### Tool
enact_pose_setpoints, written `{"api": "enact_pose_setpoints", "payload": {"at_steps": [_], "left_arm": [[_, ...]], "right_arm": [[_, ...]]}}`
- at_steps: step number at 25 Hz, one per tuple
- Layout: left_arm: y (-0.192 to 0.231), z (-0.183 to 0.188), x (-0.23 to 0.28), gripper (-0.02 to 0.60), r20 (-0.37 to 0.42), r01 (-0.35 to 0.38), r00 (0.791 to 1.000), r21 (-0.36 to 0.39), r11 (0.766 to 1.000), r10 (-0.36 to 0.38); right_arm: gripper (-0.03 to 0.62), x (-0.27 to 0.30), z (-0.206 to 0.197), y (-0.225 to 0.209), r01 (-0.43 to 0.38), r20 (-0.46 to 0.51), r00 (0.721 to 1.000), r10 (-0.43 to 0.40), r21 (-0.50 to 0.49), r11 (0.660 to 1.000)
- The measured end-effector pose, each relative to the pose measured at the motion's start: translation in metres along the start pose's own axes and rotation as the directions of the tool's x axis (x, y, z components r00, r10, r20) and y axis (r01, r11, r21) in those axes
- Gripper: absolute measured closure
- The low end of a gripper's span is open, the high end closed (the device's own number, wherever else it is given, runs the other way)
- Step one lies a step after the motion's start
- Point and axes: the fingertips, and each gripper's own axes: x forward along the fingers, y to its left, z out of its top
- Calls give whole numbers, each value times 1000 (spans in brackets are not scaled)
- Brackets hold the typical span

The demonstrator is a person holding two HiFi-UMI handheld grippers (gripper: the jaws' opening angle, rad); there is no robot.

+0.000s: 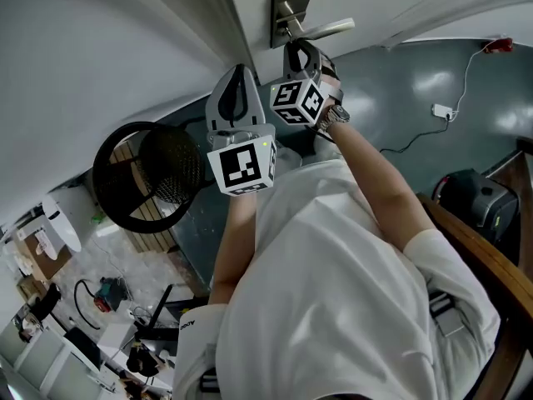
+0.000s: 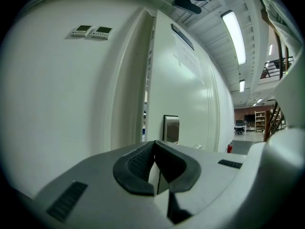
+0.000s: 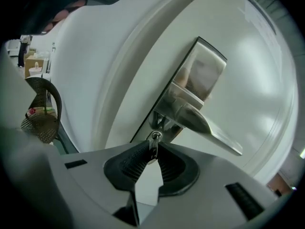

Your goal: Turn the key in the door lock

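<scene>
- Right gripper point(image 3: 153, 149): its jaws are clamped on the key point(image 3: 154, 140), pinching the head between the very tips of the pads.
- Key: it sits in the lock point(image 3: 159, 123), just under the handle point(image 3: 209, 128) on the steel plate point(image 3: 202, 75) of the door point(image 3: 257, 70).
- Step in hand: turning the key, by my reading, since the grip is made and the gripper sits rolled against the plate (how far the lock has gone round I cannot tell).
- Next move: I judge it calls for more wrist roll about the key's own axis, with a firm pinch so the thin head does not slip from the pad tips, and no sideways pull that could bend it.
- Right forearm point(image 1: 375, 173): stretched out to the plate, gripper pointing somewhat downward into the lock.
- Left gripper point(image 2: 155, 159): jaws together on nothing, held roughly level beside the right one, near the door's edge and apart from the lock.
</scene>
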Motion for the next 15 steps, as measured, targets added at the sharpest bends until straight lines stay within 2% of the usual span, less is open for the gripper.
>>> {"api": "enact_pose_setpoints", "payload": {"at_steps": [2,8,13,15], "left_arm": [[2,-1,-2,572,1,0,1000,-4,1000,0],[6,-1,-9,572,-2,5,1000,6,1000,-5],[14,-3,-11,572,-2,-4,1000,14,1000,4],[18,-3,-12,572,-4,-8,1000,10,1000,8]], "right_arm": [[545,1,-1,1,1,-12,1000,-1,15,1000],[543,3,-3,-2,-4,-39,999,11,167,986],[545,6,-8,-4,-60,-20,997,70,330,942],[554,5,-6,-5,-32,-36,998,45,295,955]]}}
